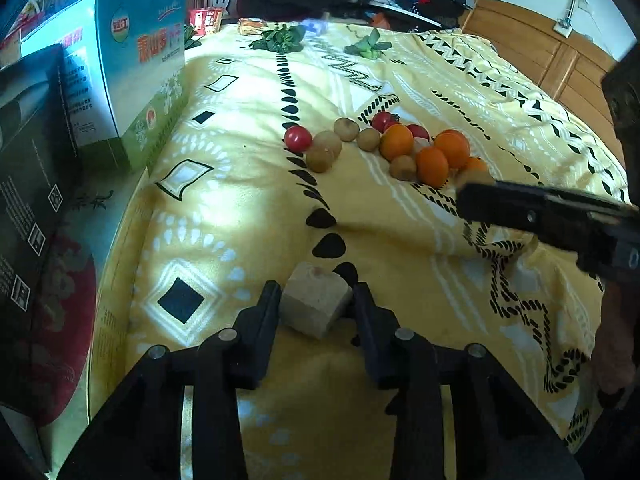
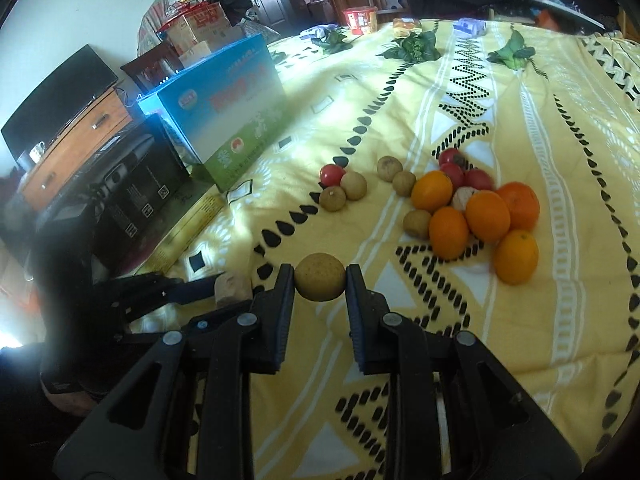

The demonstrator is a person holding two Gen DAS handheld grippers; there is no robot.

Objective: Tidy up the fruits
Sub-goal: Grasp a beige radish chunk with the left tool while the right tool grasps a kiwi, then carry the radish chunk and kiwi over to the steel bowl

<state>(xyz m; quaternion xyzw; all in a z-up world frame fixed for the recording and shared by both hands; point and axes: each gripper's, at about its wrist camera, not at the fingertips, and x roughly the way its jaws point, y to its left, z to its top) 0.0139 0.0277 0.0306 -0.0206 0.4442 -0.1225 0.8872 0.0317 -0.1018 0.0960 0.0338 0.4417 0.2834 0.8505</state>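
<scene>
My left gripper (image 1: 316,300) is shut on a pale wooden block (image 1: 314,304) just above the yellow bedspread (image 1: 240,208); the block also shows in the right wrist view (image 2: 232,289). My right gripper (image 2: 320,284) is shut on a round tan longan (image 2: 320,282); its arm enters the left wrist view from the right (image 1: 540,212). Beyond lie several oranges (image 2: 486,216), red tomatoes (image 2: 454,170) and brown longans (image 2: 354,185). One tomato (image 1: 298,139) sits left with two longans (image 1: 326,146).
A blue and green carton (image 1: 132,80) and a black box (image 1: 28,160) stand left of the bed. Leafy greens (image 2: 412,48) and snack packets (image 2: 360,20) lie at the far end. Wooden cabinets (image 1: 560,64) are at the right.
</scene>
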